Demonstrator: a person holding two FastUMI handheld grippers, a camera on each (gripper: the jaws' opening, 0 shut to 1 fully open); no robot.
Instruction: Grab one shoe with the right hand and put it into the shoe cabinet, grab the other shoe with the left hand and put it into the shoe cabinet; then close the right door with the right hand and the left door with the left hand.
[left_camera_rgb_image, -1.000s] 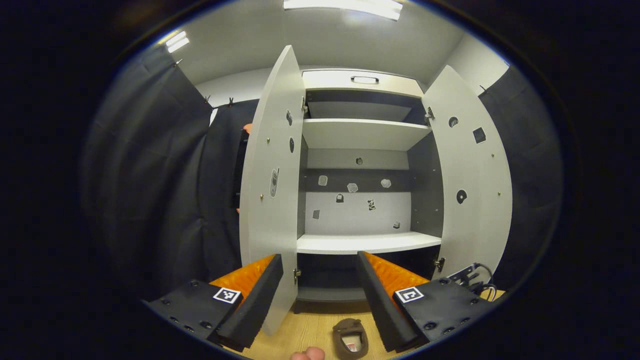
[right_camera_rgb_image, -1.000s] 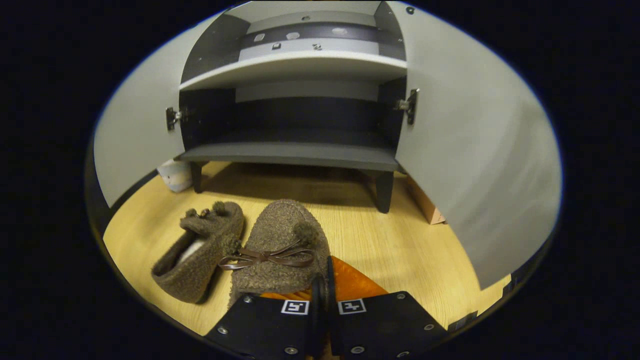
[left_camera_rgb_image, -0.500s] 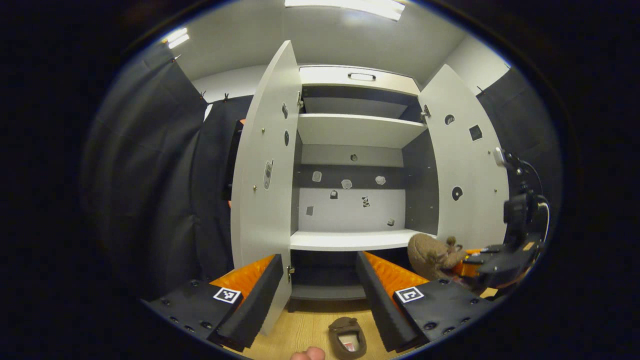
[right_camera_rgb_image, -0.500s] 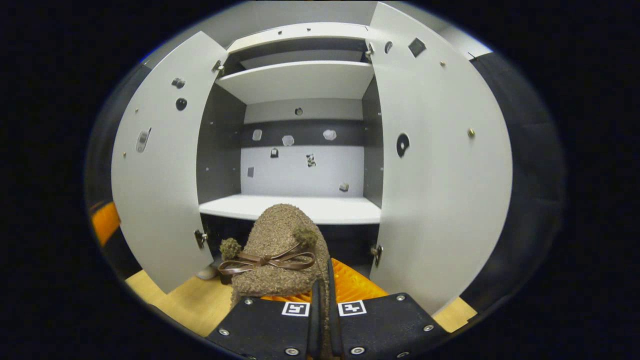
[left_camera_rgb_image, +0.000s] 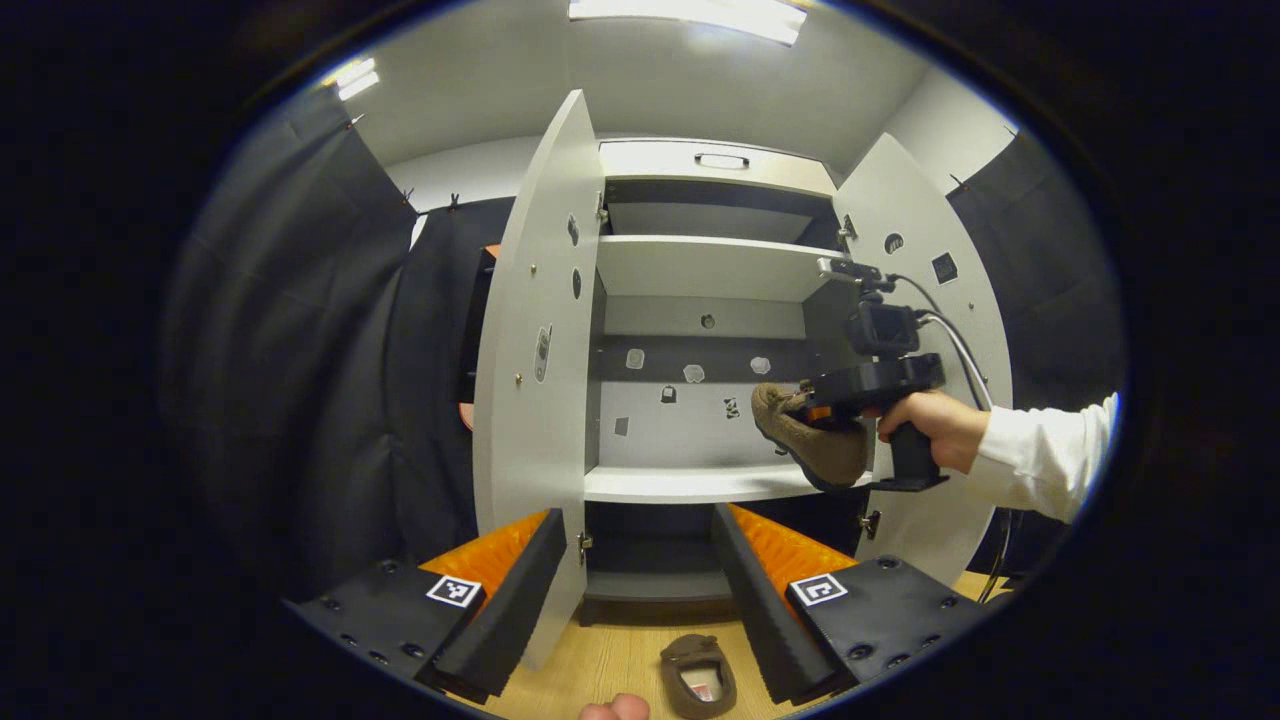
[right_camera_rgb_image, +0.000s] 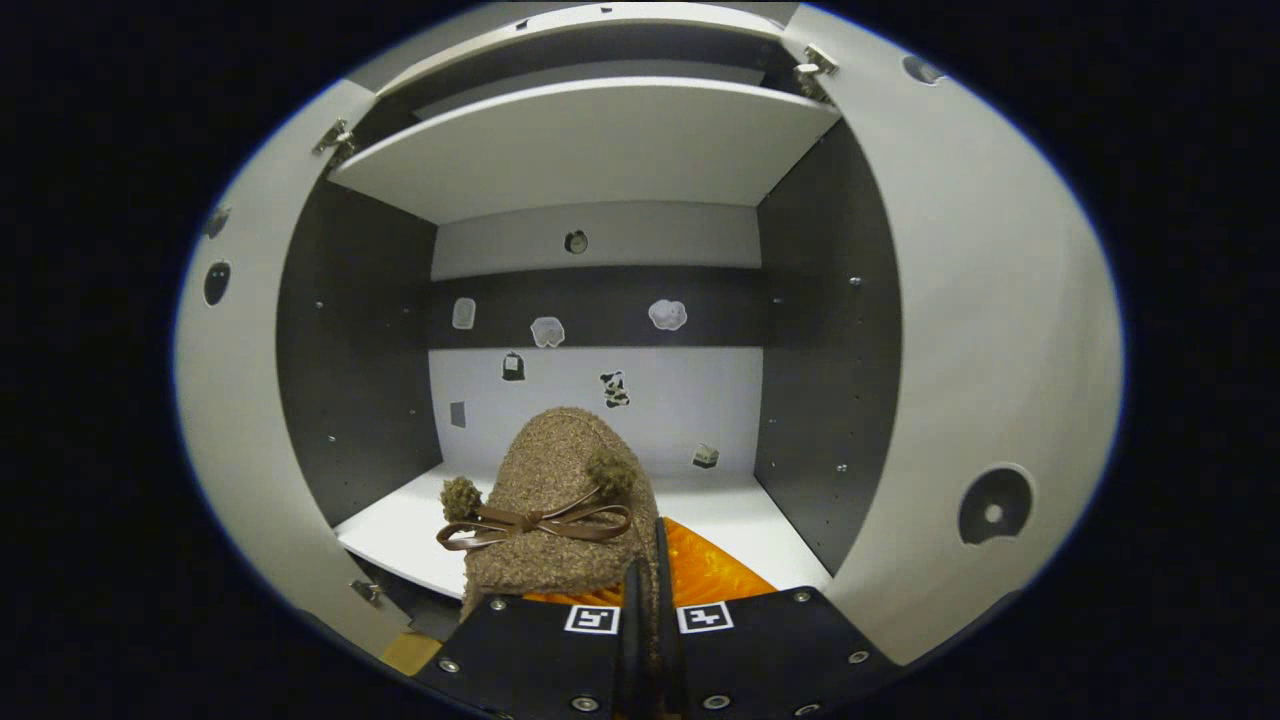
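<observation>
1. In the right gripper view, the right gripper (right_camera_rgb_image: 640, 600) has its fingers pinched together on the edge of a fuzzy brown shoe (right_camera_rgb_image: 560, 500), which sits at the lower centre of the frame with its bow and pompoms facing up.
2. In the left gripper view, that shoe (left_camera_rgb_image: 815, 440) hangs at the right of centre, just above the front edge of the white middle shelf (left_camera_rgb_image: 700, 483) of the shoe cabinet (left_camera_rgb_image: 715, 160), carried by the right gripper (left_camera_rgb_image: 815, 410) in a hand (left_camera_rgb_image: 925, 425) with a white sleeve.
3. The left gripper (left_camera_rgb_image: 640, 590) sits at the bottom of its own view with its fingers spread wide and nothing between them.
4. The other shoe (left_camera_rgb_image: 700, 675) lies on the wooden floor at the bottom centre of the left gripper view, its opening facing up, between and below the left fingers.
5. Both doors stand open: the left door (left_camera_rgb_image: 535, 380) left of centre, the right door (left_camera_rgb_image: 935, 300) at the right.
6. Handling, as a judgement: the shoe looks light and soft, with a plush upper that gives under pressure and is unlikely to slip. The rim of the opening at the heel or side looks like the firmest place to pinch; the bow is too flimsy.
</observation>
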